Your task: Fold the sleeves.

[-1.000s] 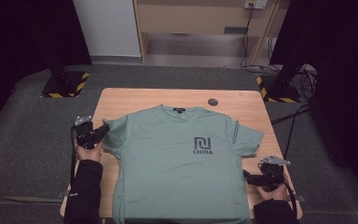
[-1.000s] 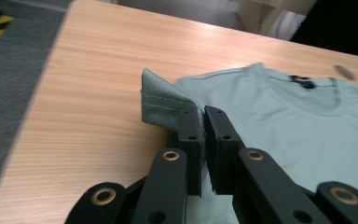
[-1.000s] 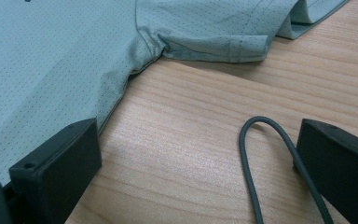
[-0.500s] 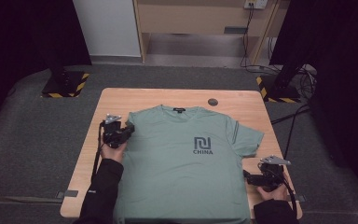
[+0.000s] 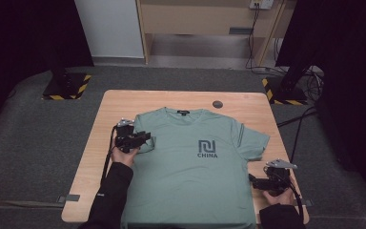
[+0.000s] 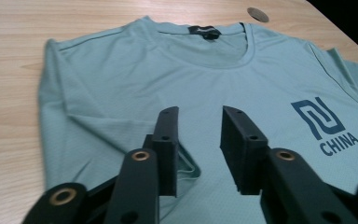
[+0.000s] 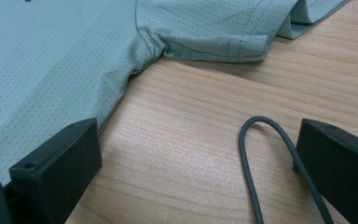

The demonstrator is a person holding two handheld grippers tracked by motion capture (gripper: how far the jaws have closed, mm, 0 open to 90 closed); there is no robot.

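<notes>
A pale green T-shirt (image 5: pixel 195 162) with a dark "CHINA" print lies face up on the wooden table (image 5: pixel 124 102). Its left sleeve (image 6: pixel 121 116) is folded inward over the chest. My left gripper (image 5: pixel 147 138) hovers over that folded sleeve. Its jaws have just been opening; in the left gripper view the gripper (image 6: pixel 198 112) stands open with nothing between the pads and the cloth lying beneath. My right gripper (image 5: pixel 251 180) rests on the table beside the shirt's right side seam. It is wide open (image 7: pixel 198 126), close to the shirt (image 7: pixel 51 60), below the right sleeve (image 7: pixel 214 42).
A small dark round disc (image 5: pixel 217 104) lies on the table beyond the collar. A loop of grey cable (image 7: pixel 261 140) lies on the wood between the right jaws. Bare wood shows along the table's left and far edges; dark mats surround the table.
My left gripper moved right from the table's left side onto the shirt, bringing the left sleeve over the chest, then opened and let it go. The right gripper stayed put.
</notes>
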